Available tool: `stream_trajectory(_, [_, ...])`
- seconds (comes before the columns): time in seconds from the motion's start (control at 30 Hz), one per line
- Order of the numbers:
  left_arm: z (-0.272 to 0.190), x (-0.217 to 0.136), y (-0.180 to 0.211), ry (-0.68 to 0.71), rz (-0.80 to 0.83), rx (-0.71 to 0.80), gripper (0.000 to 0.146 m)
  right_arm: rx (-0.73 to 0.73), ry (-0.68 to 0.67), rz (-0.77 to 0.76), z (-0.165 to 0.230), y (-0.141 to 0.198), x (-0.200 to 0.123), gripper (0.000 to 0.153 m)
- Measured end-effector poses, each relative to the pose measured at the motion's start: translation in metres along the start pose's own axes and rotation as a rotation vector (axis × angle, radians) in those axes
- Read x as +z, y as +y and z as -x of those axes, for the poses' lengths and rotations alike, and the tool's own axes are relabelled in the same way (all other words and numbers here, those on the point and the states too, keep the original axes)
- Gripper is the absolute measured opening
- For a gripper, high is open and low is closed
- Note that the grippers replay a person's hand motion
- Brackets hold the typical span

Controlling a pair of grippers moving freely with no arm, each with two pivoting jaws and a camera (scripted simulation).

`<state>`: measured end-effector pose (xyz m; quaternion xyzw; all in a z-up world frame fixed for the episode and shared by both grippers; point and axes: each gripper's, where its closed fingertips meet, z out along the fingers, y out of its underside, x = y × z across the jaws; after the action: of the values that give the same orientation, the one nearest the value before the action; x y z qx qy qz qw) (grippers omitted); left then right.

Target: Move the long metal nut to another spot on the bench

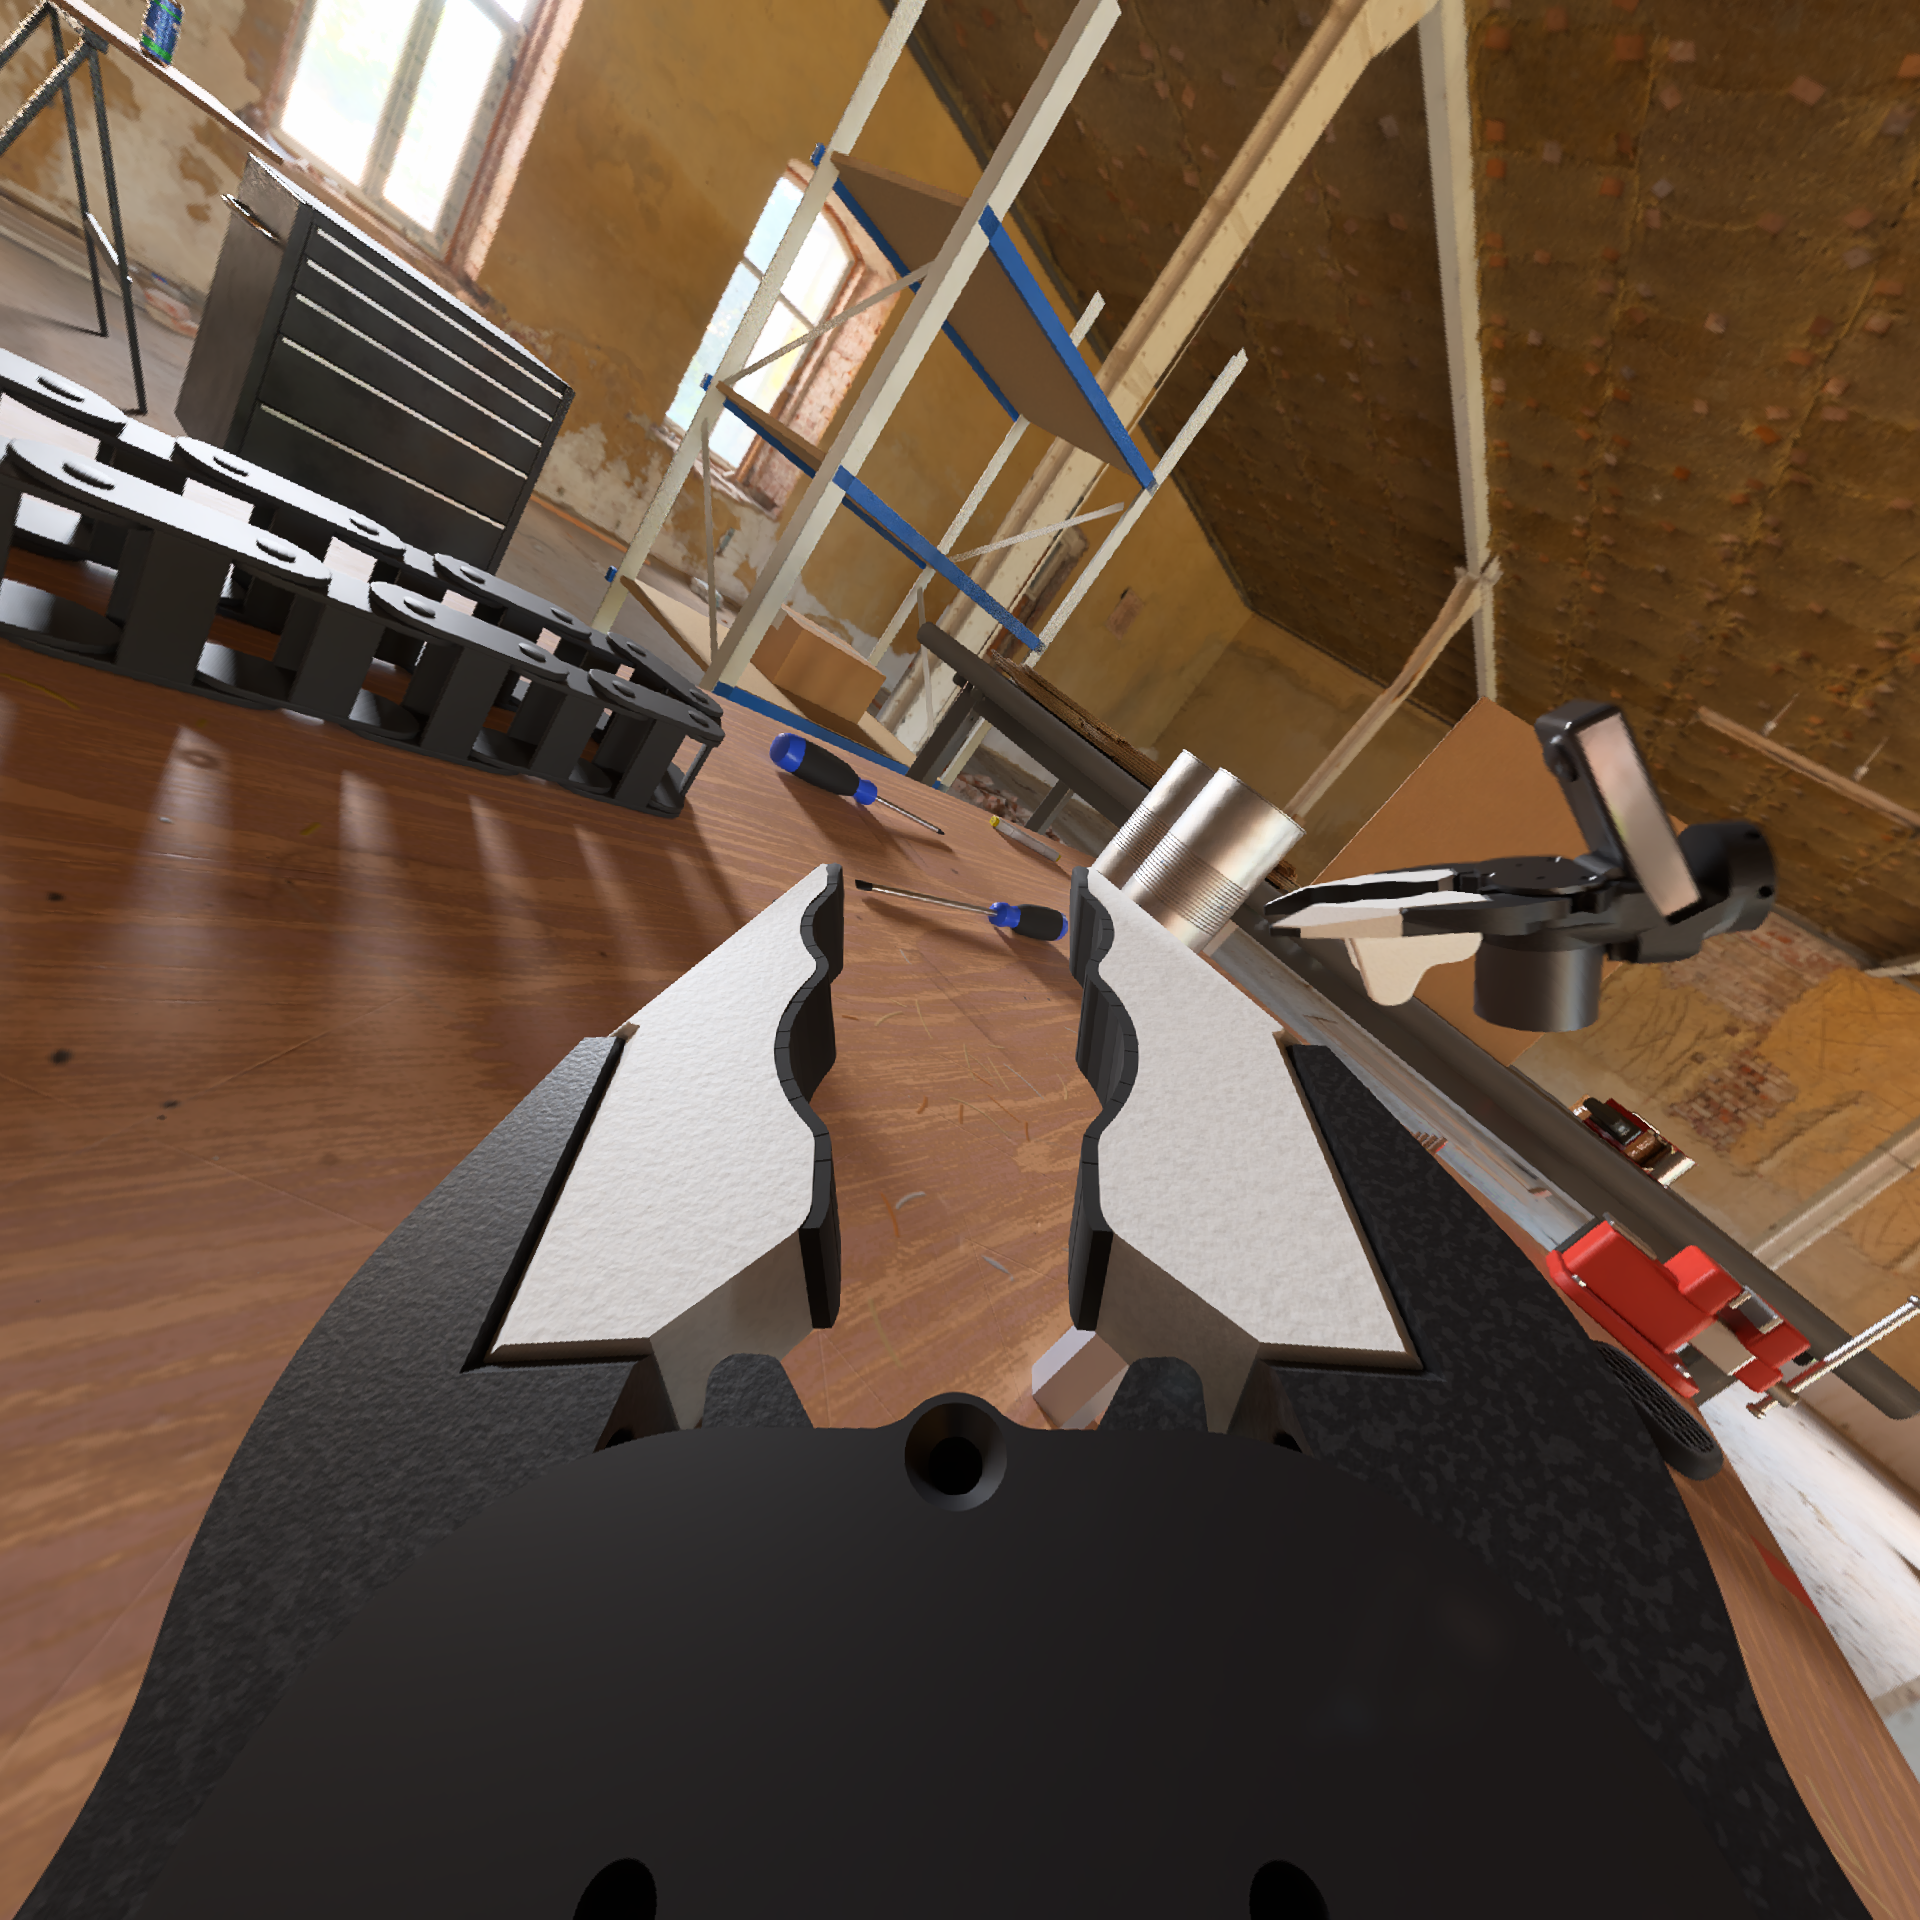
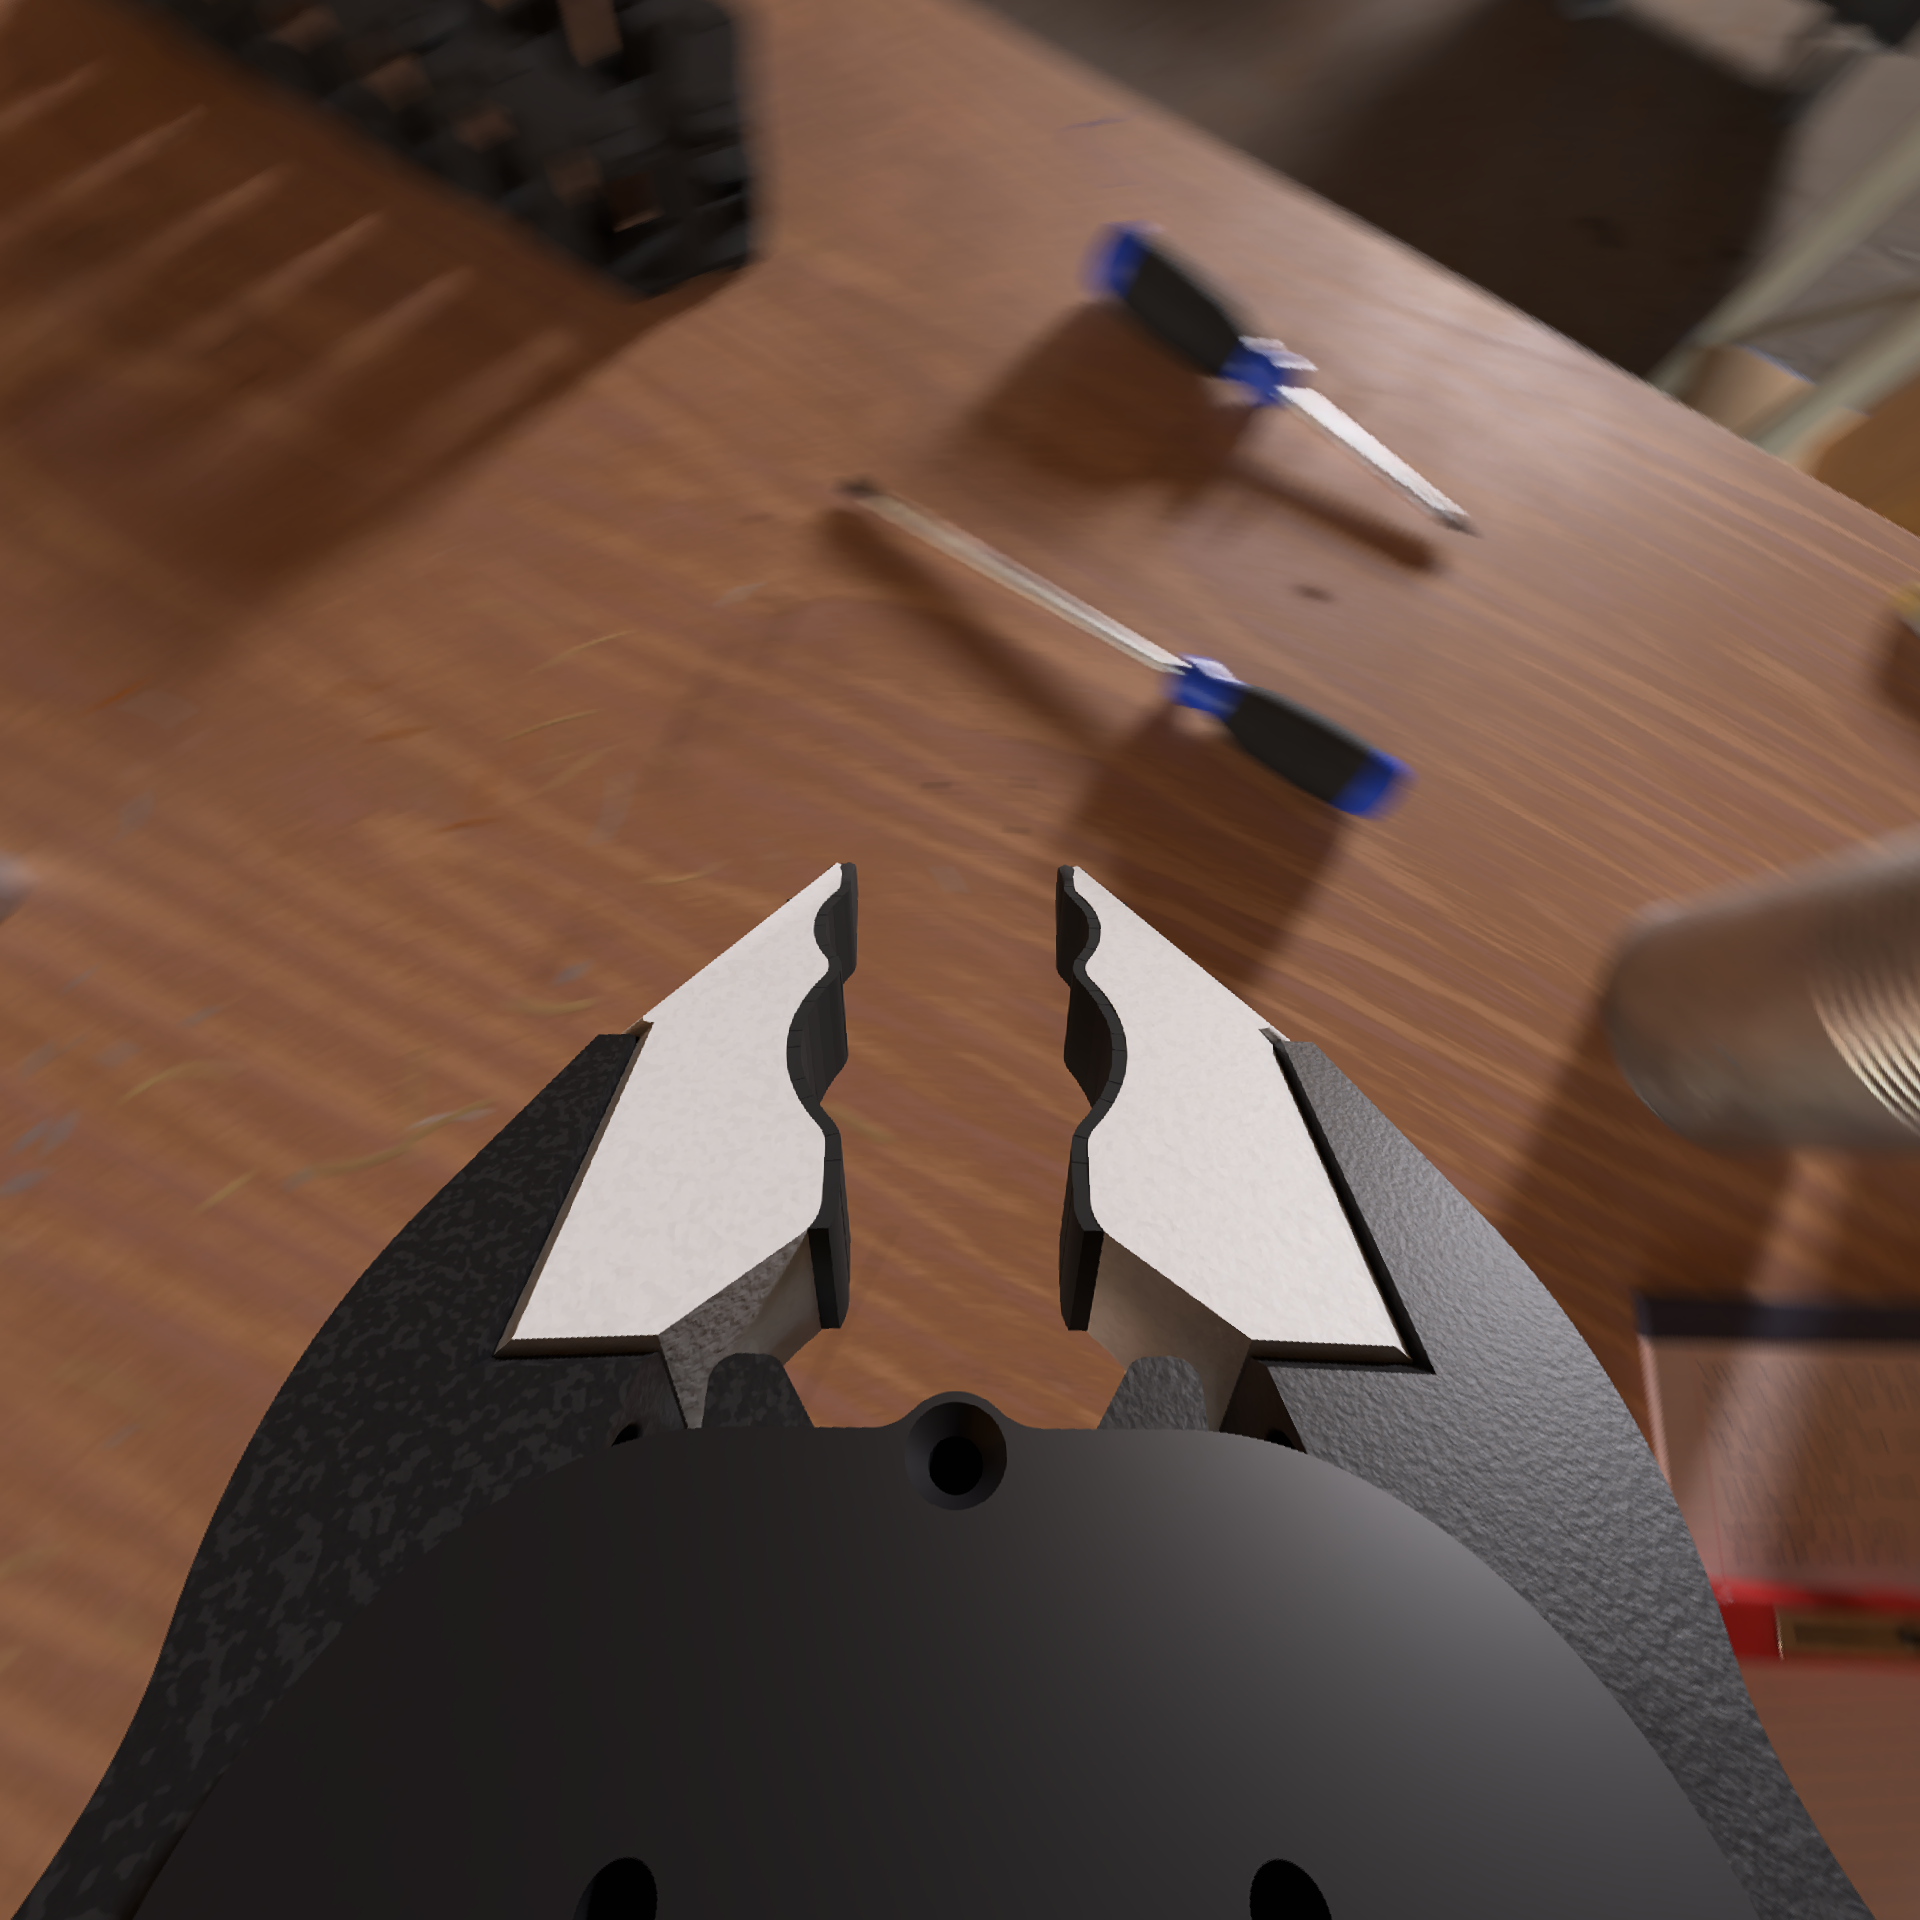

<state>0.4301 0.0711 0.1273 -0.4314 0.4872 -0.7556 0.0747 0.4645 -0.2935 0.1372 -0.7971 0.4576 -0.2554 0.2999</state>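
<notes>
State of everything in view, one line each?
Left gripper: open, empty, low over the bench.
Right gripper: open, empty, above the bench.
Nut: untouched, on the bench near its edge; pose unclear.
Near screwdriver: lying flat.
Far screwdriver: lying flat.
Cable chain: lying in a bend.
Clamp: fixed on the bench edge.

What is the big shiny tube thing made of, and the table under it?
The long metal nut looks like bare silvery metal: it shines with bright highlights and has fine thread-like grooves. The bench looks like varnished brown wood: grain lines run across it and it reflects light glossily.
</notes>
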Motion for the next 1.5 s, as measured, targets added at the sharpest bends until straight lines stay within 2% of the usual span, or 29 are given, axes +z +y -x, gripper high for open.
stream_trajectory(0.1, [0.000, -0.001, 0.000, -0.001, 0.000, 0.002, 0.043, -0.194, -0.238, 0.083, 0.109, -0.014, 0.012, 0.036])
stream_trajectory(0.2, [0.001, -0.001, 0.000, 0.001, 0.001, -0.004, 0.043, -0.313, -0.504, 0.126, 0.214, -0.008, 0.027, 0.030])
stream_trajectory(0.27, [0.001, -0.002, 0.000, 0.003, 0.001, -0.007, 0.043, -0.399, -0.566, 0.206, 0.255, 0.009, 0.041, 0.031])
stream_trajectory(0.33, [0.000, -0.002, 0.000, 0.006, 0.002, -0.006, 0.043, -0.470, -0.550, 0.262, 0.273, 0.024, 0.056, 0.036])
stream_trajectory(0.57, [0.000, -0.002, 0.000, 0.007, 0.001, -0.006, 0.043, -0.415, -0.645, 0.289, 0.299, 0.035, 0.064, 0.035])
stream_trajectory(0.73, [0.001, -0.002, 0.000, 0.007, 0.000, -0.012, 0.044, -0.396, -0.676, 0.238, 0.303, 0.029, 0.062, 0.023])
stream_trajectory(0.93, [0.000, -0.001, 0.000, 0.009, -0.002, -0.011, 0.044, -0.394, -0.655, 0.238, 0.301, 0.029, 0.065, 0.037])
stream_trajectory(1.5, [-0.001, -0.002, 0.000, 0.011, -0.002, -0.004, 0.043, -0.389, -0.648, 0.272, 0.299, 0.034, 0.064, 0.032])
